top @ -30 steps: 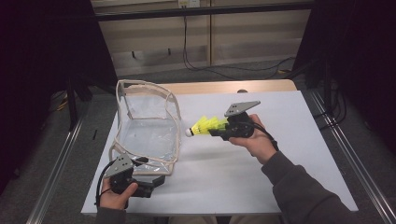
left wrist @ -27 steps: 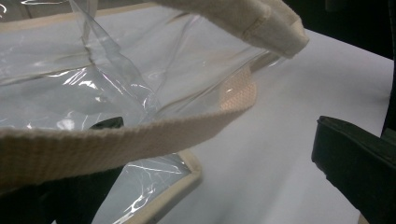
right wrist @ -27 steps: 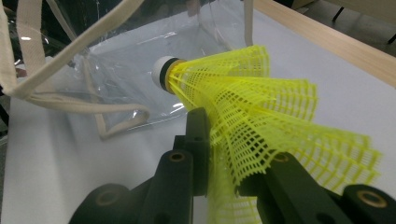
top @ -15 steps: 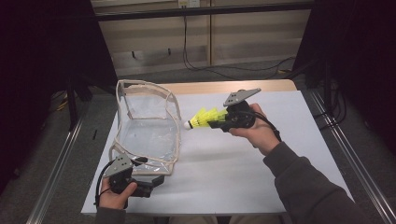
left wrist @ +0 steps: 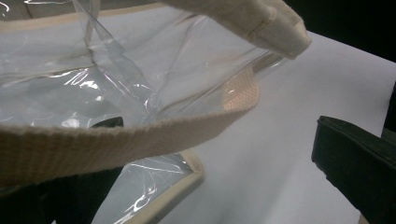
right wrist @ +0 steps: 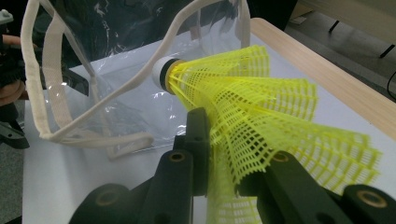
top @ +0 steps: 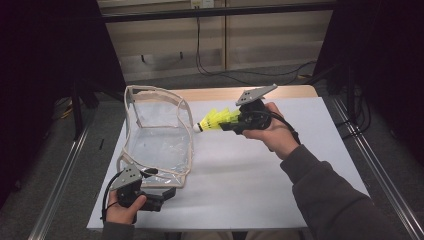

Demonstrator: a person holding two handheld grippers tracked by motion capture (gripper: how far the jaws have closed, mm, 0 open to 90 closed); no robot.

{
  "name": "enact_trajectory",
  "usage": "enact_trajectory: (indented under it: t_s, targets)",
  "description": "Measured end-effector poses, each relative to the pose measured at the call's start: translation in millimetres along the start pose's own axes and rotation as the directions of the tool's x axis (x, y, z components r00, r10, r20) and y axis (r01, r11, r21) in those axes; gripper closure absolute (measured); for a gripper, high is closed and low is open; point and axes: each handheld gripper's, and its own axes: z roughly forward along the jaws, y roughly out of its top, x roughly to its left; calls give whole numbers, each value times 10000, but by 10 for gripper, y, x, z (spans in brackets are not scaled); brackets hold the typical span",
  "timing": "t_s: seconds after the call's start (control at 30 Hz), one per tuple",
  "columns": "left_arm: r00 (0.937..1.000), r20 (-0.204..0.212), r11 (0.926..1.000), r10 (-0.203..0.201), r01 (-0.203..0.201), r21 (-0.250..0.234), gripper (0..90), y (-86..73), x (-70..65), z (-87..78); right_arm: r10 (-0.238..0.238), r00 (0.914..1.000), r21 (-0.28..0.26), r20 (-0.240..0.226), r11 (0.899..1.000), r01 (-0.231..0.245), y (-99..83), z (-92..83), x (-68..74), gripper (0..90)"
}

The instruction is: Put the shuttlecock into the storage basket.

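The surface [top: 260,170], covered in a white sheet with a strip of bare wood along its far edge, carried a clear plastic bag [top: 157,142] on its left half. The bag had cream fabric trim and stood with its mouth facing up and to the right, its far wall upright and its near part lying flat on the sheet.

The right claw [top: 226,124] was held above the surface just to the right of the bag's opening, angled leftward toward it. Its jaws pinched the skirt of a yellow shuttlecock [right wrist: 243,107], squeezing the mesh between them, with the white cork tip pointing at the bag's rim and close beside it, not yet inside.

The left claw [top: 167,194] rested low at the near left corner of the bag. In the left gripper view a cream strap [left wrist: 140,135] crossed in front of one jaw, while the other jaw stood well off to the side, so the jaws were spread with the strap and bag edge between them; whether either pad pressed on the strap could not be told.
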Motion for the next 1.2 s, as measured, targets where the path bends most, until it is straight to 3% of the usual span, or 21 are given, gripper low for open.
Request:
enact_trajectory:
  t_s: [0.53,1.2]
  targets:
    - [10000,16,10000,30,-30,20,34,4,2,-5,-362,9992,8,-185,9993,362,305,19,87,799]
    - [10000,2,10000,-23,23,24,34,1,14,-13,-900,9955,78,-294,9959,902,600,194,267,799]
